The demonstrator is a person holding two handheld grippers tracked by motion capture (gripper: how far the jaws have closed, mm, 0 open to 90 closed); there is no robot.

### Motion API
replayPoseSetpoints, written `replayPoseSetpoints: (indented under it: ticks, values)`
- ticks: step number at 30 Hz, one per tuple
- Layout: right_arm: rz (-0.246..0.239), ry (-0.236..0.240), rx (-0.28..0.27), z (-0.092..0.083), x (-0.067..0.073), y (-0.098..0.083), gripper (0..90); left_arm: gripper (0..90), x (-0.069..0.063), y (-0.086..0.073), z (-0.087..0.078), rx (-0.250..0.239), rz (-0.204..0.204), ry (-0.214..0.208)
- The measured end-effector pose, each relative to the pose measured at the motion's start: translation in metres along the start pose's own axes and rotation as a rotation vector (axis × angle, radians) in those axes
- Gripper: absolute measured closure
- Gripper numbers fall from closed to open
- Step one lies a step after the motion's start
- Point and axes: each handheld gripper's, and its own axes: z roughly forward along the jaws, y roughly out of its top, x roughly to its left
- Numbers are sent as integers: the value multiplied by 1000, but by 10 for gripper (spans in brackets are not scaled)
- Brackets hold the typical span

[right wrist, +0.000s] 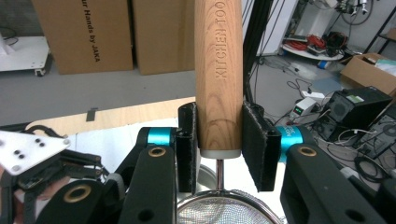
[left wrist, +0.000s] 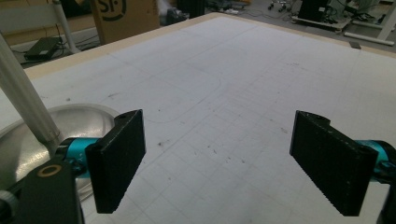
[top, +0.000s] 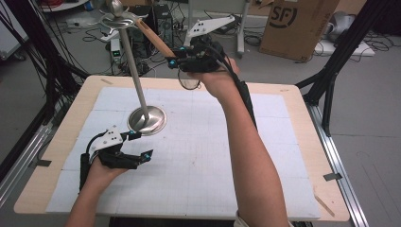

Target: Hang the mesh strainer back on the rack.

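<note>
apparently midway: right gripper [top: 176, 60] jaws clamped strainer's wooden handle [right wrist: 218, 79], raised near stand [top: 137, 80] top at 12 o'clock; hanging unfinished. left gripper [top: 140, 145] jaws open, empty, at 8 o'clock on table [top: 302, 142].

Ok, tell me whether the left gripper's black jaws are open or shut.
Open. The left gripper shows its two black pads set wide apart with bare white mat between them, gripping nothing.
</note>
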Motion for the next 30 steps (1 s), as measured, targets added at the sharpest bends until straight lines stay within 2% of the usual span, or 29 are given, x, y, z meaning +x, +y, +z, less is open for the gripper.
replayPoseSetpoints:
  ticks: [6,11,16,22,30]
  values:
    - [11,5,10,8,-2,-3,682,189,0,0,0,-2,-2,2]
    - [13,15,-8,14,-1,-3,682,188,1,0,-1,-2,0,-1]
    - [9,23,9,17,2,-2,682,189,1,0,0,-9,-8,-1]
    - [20,13,16,20,-1,-4,682,188,0,0,-1,-7,-4,-3]
    - [36,18,37,35,-6,-6,682,189,0,0,-1,-6,-5,-4]
